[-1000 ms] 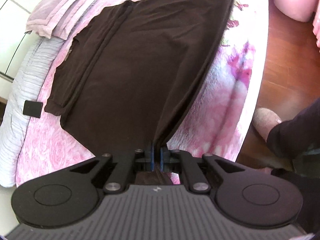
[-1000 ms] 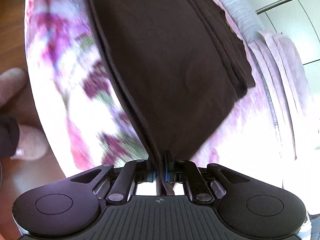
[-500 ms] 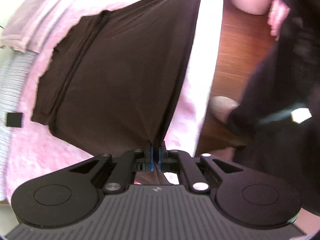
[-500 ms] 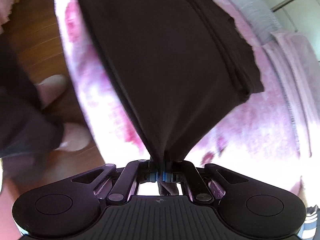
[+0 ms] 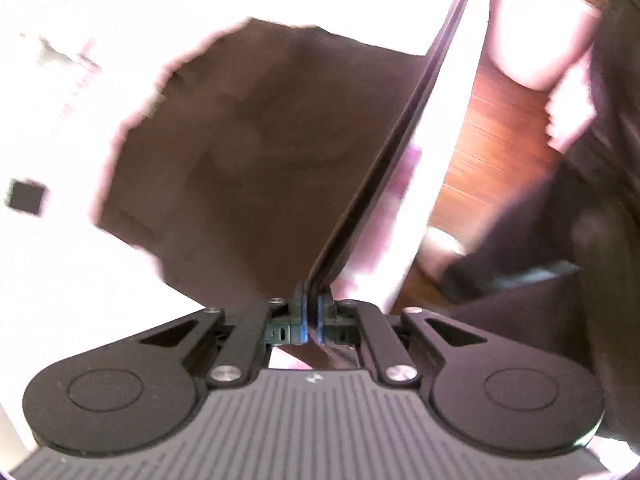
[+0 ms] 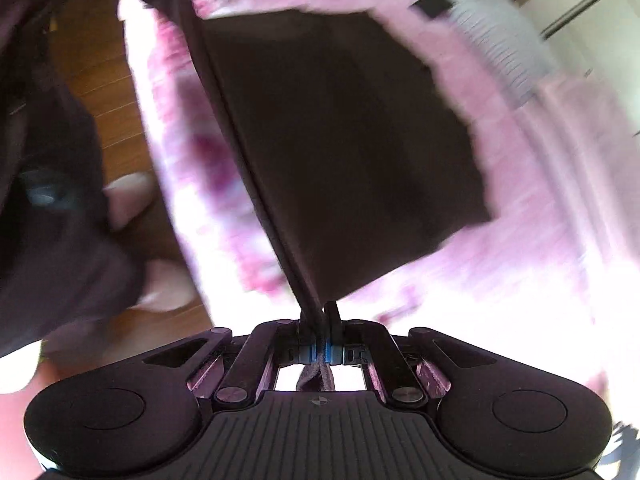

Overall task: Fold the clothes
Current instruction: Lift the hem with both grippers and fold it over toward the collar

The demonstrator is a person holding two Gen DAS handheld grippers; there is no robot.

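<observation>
A dark brown garment (image 5: 260, 152) lies partly on a pink floral bed and is lifted along its near edge. My left gripper (image 5: 311, 312) is shut on one corner of that edge. My right gripper (image 6: 322, 334) is shut on the other corner of the garment (image 6: 344, 140). The hem runs taut between the two grippers as a dark band. The far part of the garment rests on the bed. Both views are blurred by motion.
The pink floral bedspread (image 6: 500, 248) covers the bed, with a grey striped pillow (image 6: 500, 40) at its far side. A small black square (image 5: 26, 196) lies on the bed. Wooden floor (image 5: 492, 152), a slippered foot (image 6: 128, 200) and the person's dark clothing (image 6: 52, 208) are beside the bed.
Both grippers have risen and moved with the hem, lifting the near half of the garment. Less of it lies flat on the bed and the folded sleeve side is now covered.
</observation>
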